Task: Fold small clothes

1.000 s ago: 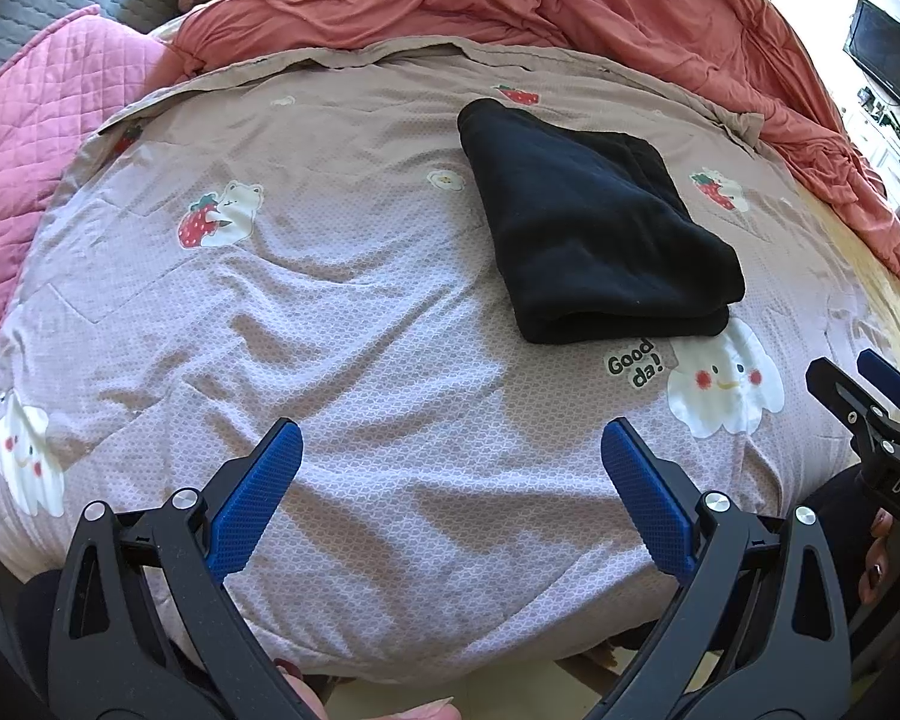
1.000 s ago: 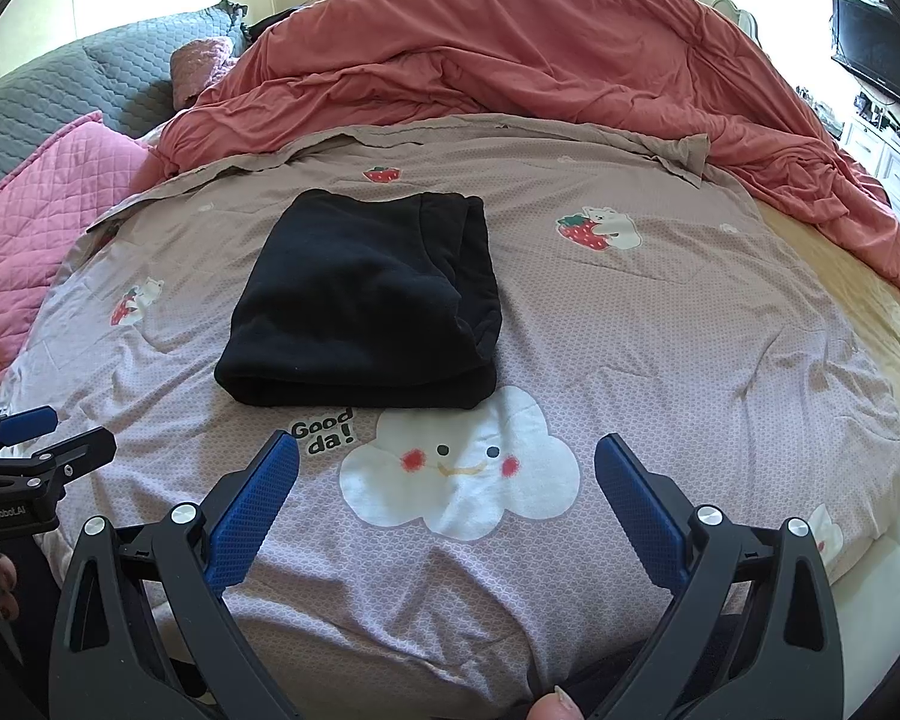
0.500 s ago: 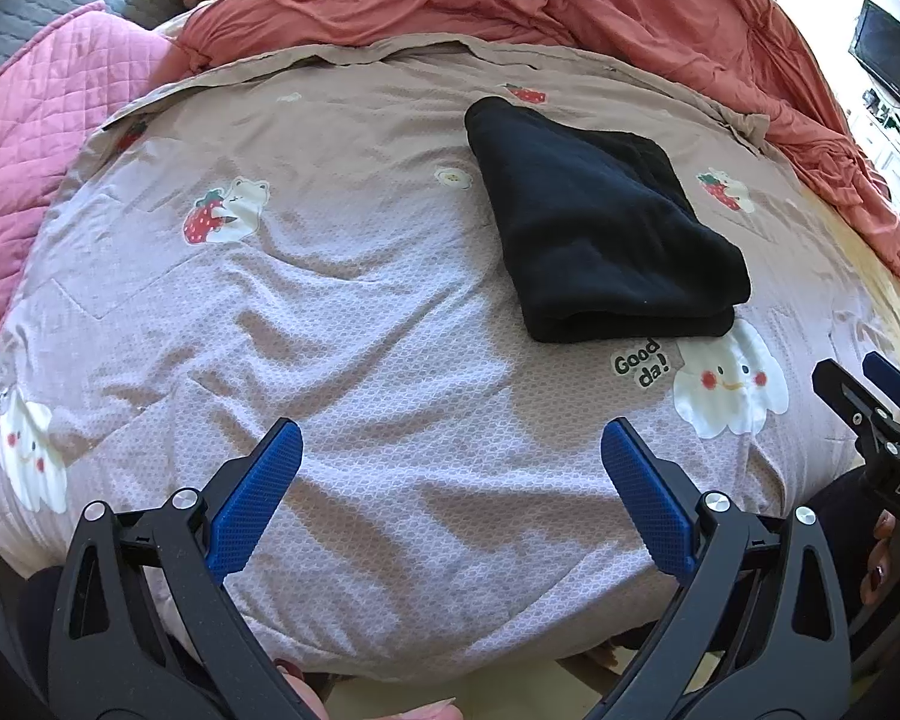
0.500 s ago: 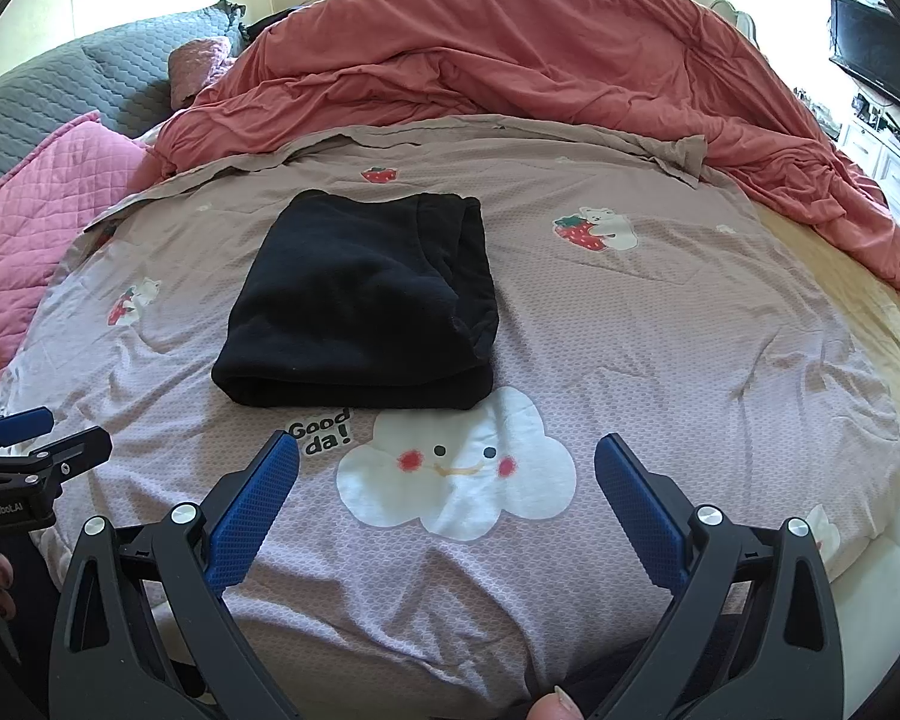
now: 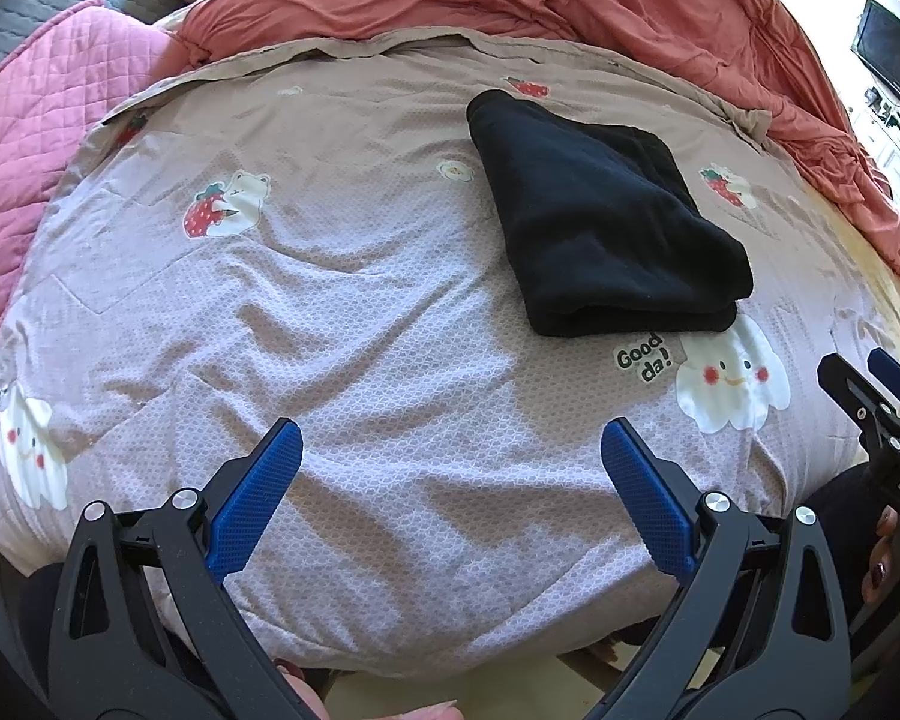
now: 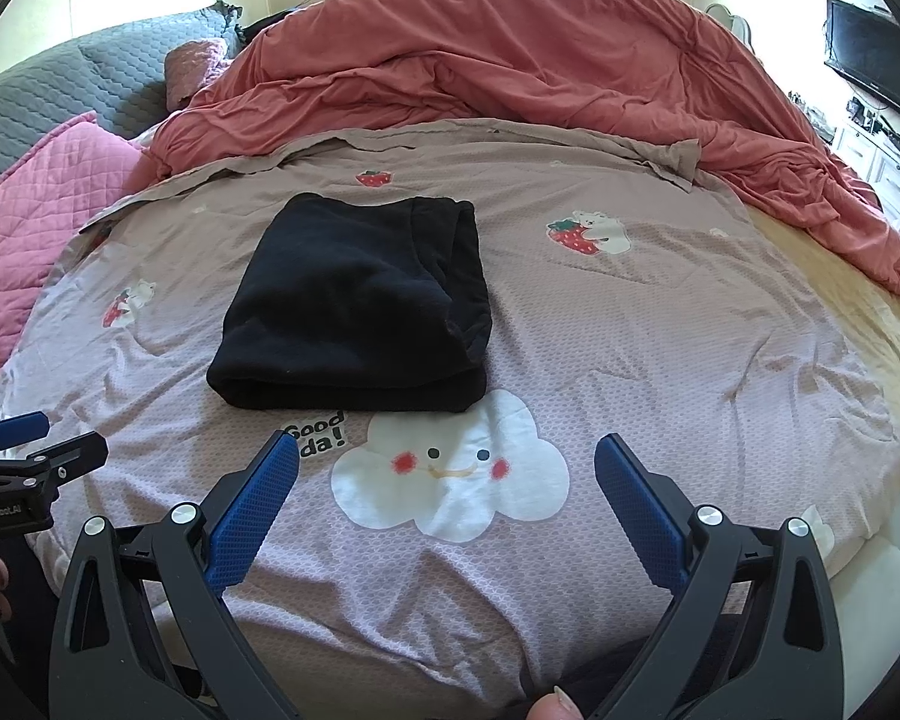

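A black garment (image 5: 600,222) lies folded into a thick rectangle on the mauve printed bedsheet (image 5: 330,312). It also shows in the right wrist view (image 6: 360,306), just beyond a white cloud print. My left gripper (image 5: 450,438) is open and empty, held over the near edge of the bed, left of and nearer than the garment. My right gripper (image 6: 447,450) is open and empty, above the cloud print, just short of the garment's near fold. The right gripper also shows at the right edge of the left wrist view (image 5: 876,390), and the left gripper at the left edge of the right wrist view (image 6: 30,450).
A crumpled salmon duvet (image 6: 540,72) is piled across the back of the bed. A pink quilted blanket (image 6: 36,204) and a grey quilt (image 6: 60,84) lie at the left. A TV (image 6: 876,54) and white cabinet stand at the right. The bed's near edge drops off below the grippers.
Both grippers have drifted slightly; the garment sits a little lower in the left wrist view and is unmoved on the sheet. Both jaws stay open.
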